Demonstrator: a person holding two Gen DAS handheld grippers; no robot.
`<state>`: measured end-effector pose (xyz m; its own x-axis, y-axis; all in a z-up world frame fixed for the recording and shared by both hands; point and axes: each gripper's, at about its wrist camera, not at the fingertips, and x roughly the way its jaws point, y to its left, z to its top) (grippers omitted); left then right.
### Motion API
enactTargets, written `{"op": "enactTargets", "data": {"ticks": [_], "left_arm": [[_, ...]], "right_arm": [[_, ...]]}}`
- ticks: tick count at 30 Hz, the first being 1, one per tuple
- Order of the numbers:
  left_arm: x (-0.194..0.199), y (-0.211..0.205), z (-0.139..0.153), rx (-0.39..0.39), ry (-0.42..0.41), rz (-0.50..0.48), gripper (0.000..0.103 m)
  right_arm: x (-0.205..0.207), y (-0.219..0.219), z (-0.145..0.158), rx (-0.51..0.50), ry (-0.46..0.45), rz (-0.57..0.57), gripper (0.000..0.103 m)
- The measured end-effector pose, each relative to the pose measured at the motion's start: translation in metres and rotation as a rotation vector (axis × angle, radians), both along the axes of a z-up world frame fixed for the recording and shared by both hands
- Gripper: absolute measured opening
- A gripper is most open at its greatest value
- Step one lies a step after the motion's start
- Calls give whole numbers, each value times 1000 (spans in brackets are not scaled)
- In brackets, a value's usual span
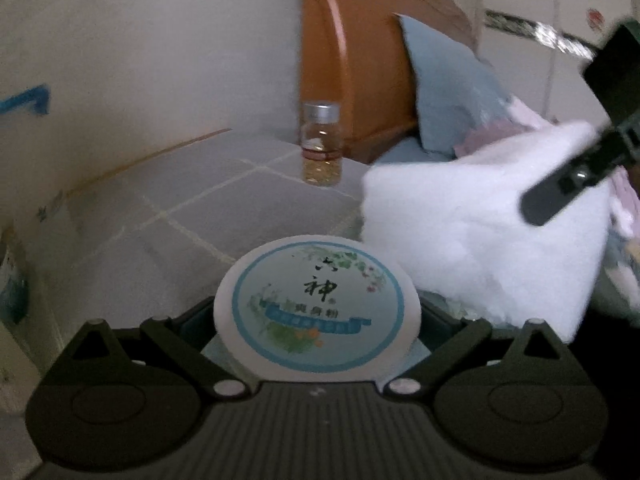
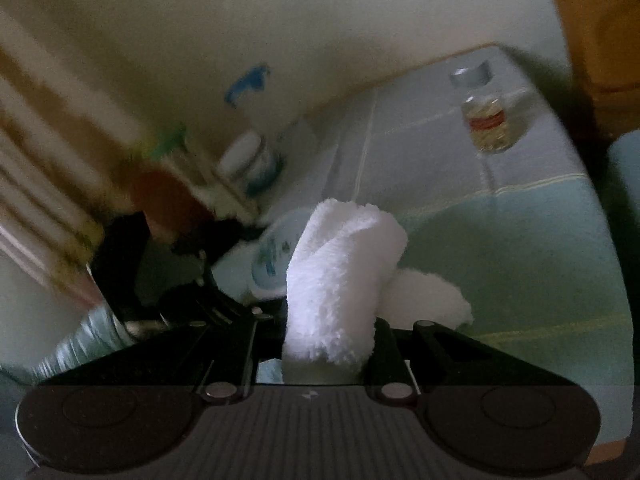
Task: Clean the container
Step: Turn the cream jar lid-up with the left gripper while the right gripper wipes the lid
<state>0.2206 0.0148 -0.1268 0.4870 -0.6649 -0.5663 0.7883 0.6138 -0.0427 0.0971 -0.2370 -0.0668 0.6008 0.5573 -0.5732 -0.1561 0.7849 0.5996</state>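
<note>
We see a pale plastered wall behind a grey tiled counter, a curved wooden headboard and blue pillow rightward.

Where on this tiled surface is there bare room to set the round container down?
Free: the tiled top between the wall, the glass vial and the round container. Crowded: the vial's corner by the wooden headboard, and the right side, where the white cloth hangs.

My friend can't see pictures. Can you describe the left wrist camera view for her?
The left gripper holds a round white tin. A white cloth, pinched by the right gripper, is beside it, and a small glass bottle stands behind.
</note>
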Motion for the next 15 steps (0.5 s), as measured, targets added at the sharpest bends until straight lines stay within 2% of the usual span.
{"op": "enactTargets", "data": {"ticks": [5,11,15], "left_arm": [[0,-6,-5,-25,22,84,99],[-2,-11,-8,-37,22,136,99],[1,-11,-5,-32,50,148,98]], "right_arm": [[-11,-10,2,60,-35,-62,19],[-11,-11,2,50,-40,-73,19],[-11,-11,1,28,-40,-81,20]]}}
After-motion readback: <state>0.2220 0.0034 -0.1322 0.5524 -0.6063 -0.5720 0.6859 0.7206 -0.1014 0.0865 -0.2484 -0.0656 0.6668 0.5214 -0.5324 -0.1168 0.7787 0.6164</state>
